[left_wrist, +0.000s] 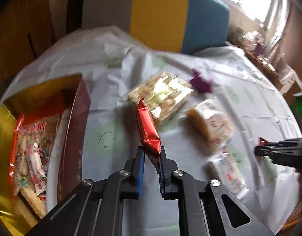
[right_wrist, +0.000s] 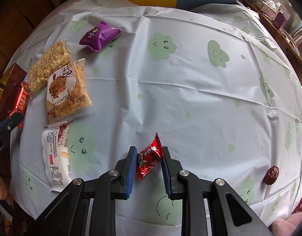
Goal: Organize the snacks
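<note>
**K:** While the left gripper (left_wrist: 152,153) pinches only the red wafer pack's (left_wrist: 147,129) tail seam, it could slip out short of the gold box (left_wrist: 5,122).

**M:** Right gripper (right_wrist: 149,161) clamps a red candy (right_wrist: 149,157) crookedly (loose wrapper); could twist free above the table (right_wrist: 190,90).
</note>
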